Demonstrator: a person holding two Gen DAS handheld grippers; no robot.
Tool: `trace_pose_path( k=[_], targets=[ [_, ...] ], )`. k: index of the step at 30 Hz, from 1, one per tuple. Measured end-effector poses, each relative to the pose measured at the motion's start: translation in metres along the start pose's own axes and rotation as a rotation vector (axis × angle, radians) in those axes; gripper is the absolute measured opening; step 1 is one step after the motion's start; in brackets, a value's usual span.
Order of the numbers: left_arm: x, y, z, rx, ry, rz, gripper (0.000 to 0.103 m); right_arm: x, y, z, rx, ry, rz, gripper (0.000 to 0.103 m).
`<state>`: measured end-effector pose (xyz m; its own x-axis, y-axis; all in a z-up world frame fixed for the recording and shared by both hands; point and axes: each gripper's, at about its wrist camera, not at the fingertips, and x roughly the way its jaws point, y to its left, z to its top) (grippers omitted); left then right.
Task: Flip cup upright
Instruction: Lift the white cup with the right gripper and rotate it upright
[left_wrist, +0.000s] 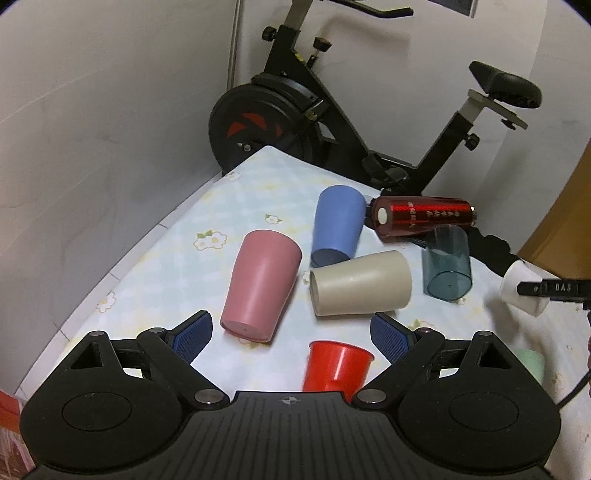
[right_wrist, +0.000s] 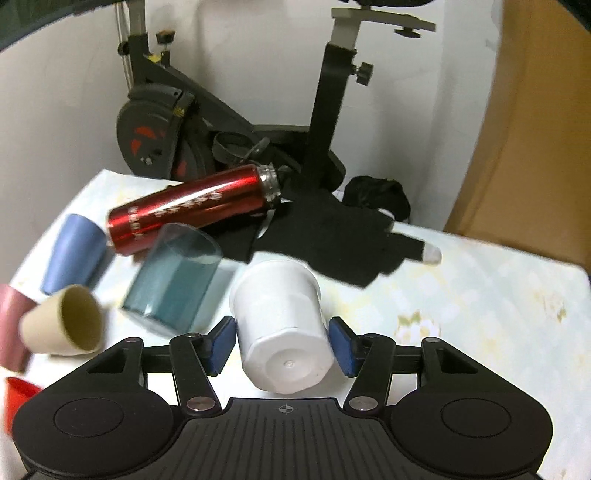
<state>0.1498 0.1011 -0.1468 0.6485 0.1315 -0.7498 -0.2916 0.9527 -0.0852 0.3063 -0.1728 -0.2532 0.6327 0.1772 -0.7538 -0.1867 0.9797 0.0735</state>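
Observation:
In the right wrist view, my right gripper (right_wrist: 282, 345) is shut on a white cup (right_wrist: 284, 328), its pads pressed on both sides; the cup's closed base faces the camera, its mouth tilted away. The white cup also shows at the right edge of the left wrist view (left_wrist: 521, 291), held off the table. My left gripper (left_wrist: 291, 334) is open and empty above the table, with a red cup (left_wrist: 336, 365) between its fingers, lower down. A pink cup (left_wrist: 260, 286), a blue cup (left_wrist: 338, 225), a beige cup (left_wrist: 360, 282) and a clear teal cup (left_wrist: 447, 267) lie tipped over.
A red metal flask (left_wrist: 421, 218) lies on its side at the back of the flowered tablecloth (left_wrist: 184, 254). A black cloth (right_wrist: 332, 232) lies behind the cups. An exercise bike (left_wrist: 295, 110) stands past the table. A pale green cup (left_wrist: 532, 363) sits at right.

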Motion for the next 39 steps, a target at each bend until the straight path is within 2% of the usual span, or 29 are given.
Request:
trace_pose_path(
  k=[3,9,16,25,34,39],
  targets=[
    [-0.012,0.001,-0.003,0.006,-0.011,-0.023,0.094,-0.018,0.01,-0.014,-0.007,0.003,-0.003,0.052],
    [-0.032,0.007,-0.012,0.025,-0.029,-0.051,0.094,-0.056,0.041,-0.044,-0.004,-0.008,0.057,0.052],
    [-0.038,0.014,-0.024,0.048,-0.014,-0.067,0.094,-0.077,0.08,-0.089,0.046,0.021,0.096,0.052],
    [-0.039,0.021,-0.038,0.059,-0.004,-0.079,0.094,-0.07,0.111,-0.127,0.08,0.067,0.09,0.052],
    [-0.037,0.022,-0.045,0.075,0.002,-0.09,0.094,-0.062,0.121,-0.148,0.084,0.087,0.065,0.052],
    [-0.035,0.02,-0.049,0.081,0.009,-0.103,0.094,-0.062,0.121,-0.159,0.106,0.113,0.086,0.052]
  ],
)
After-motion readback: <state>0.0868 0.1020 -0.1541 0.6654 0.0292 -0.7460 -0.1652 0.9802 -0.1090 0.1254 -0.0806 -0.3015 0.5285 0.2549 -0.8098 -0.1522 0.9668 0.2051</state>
